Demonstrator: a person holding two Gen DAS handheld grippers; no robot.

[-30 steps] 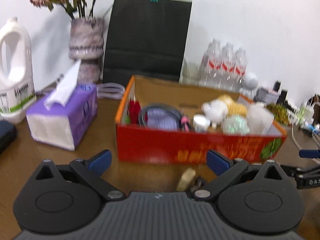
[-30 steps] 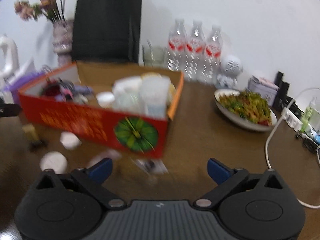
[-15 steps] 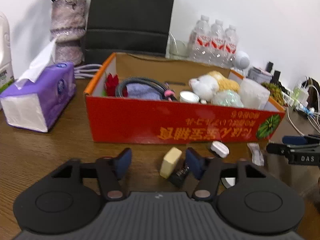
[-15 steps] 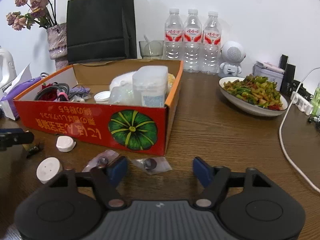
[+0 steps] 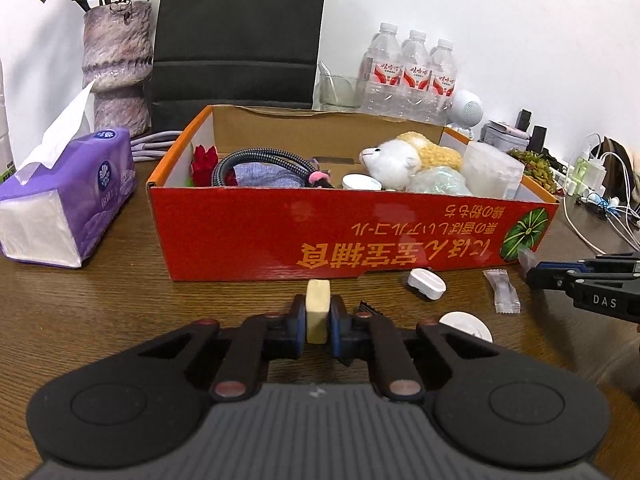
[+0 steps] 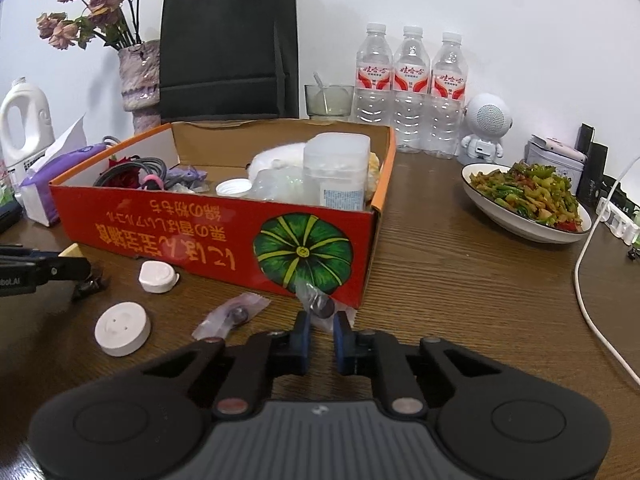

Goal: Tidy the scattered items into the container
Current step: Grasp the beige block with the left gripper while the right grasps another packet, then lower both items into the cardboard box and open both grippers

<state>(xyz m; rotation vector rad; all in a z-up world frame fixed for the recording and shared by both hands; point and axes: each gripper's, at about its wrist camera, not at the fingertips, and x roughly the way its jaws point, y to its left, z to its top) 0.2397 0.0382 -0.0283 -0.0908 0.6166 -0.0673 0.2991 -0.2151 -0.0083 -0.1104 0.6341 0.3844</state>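
Note:
The red cardboard box (image 5: 360, 236) stands on the wooden table, holding a plush sheep, a cable and other items; it also shows in the right wrist view (image 6: 208, 236). My left gripper (image 5: 318, 322) is shut on a beige eraser block (image 5: 318, 312) just in front of the box. My right gripper (image 6: 322, 330) is shut on a clear plastic packet with a dark round thing in it (image 6: 316, 304) by the box's front corner. On the table lie a white oval cap (image 6: 157, 277), a white round disc (image 6: 122, 329), a second clear packet (image 6: 232, 314) and a small black clip (image 6: 90, 283).
A purple tissue pack (image 5: 68, 204) stands left of the box. A vase (image 5: 116, 64), a black bag (image 5: 236, 32) and water bottles (image 5: 408, 76) stand behind it. A plate of food (image 6: 528, 200) and white cables (image 6: 588, 280) are to the right.
Both grippers closed: the left onto the eraser block, the right onto the clear packet. Both moved forward and down toward the table in front of the box.

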